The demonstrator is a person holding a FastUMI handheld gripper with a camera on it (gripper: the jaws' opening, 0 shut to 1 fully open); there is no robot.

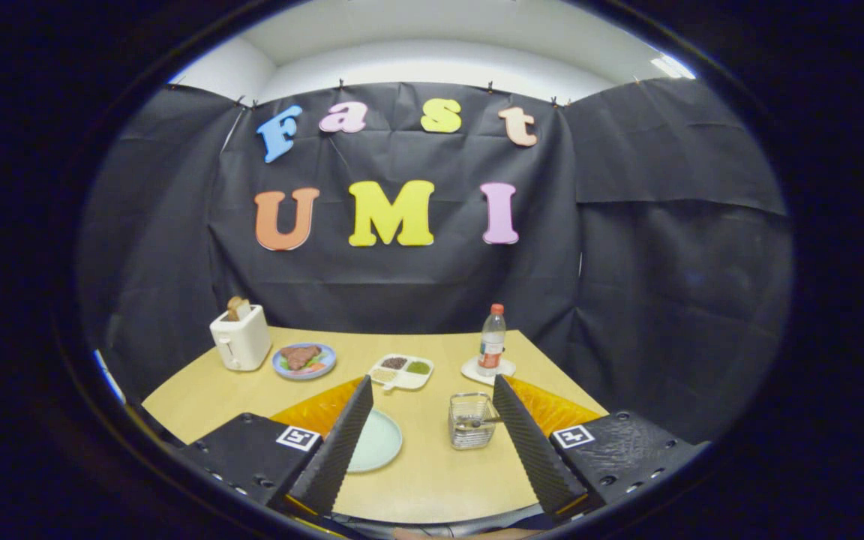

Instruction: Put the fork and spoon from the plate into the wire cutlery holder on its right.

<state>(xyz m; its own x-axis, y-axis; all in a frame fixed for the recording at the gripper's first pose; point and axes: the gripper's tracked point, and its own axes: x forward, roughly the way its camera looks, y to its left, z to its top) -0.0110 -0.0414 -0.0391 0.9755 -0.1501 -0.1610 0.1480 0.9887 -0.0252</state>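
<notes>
Table (432,480) is light wood, backed by the black cloth wall (664,247) of the booth.

My gripper (432,442) is held above the near edge of the table, fingers (334,450) spread wide with nothing between them but bare tabletop. Not gripping anything.

Toaster (241,337), white, sits at the far left of the table with a slice of bread (237,306) sticking up out of the slot.

Water bottle (492,341), clear with a red cap, stands upright on a small white coaster (469,370), far side of the table, beyond my right finger.

Pale green plate (379,442) lies flat just inside my left finger, partly hidden behind it. The part I can see has no cutlery on it.

Blue-rimmed plate (304,361) with food on it sits just right of the toaster. White divided dish (402,371) with three small fillings is between that plate and the bottle, beyond the green plate.

Wire cutlery holder (471,420) stands upright right of the green plate, well apart from it and close against the inner side of my right finger. Cutlery is in it: a metal handle (481,422) lies across the inside of the basket, pointing toward my right finger. Too small to tell fork from spoon, or whether both are in there.
</notes>
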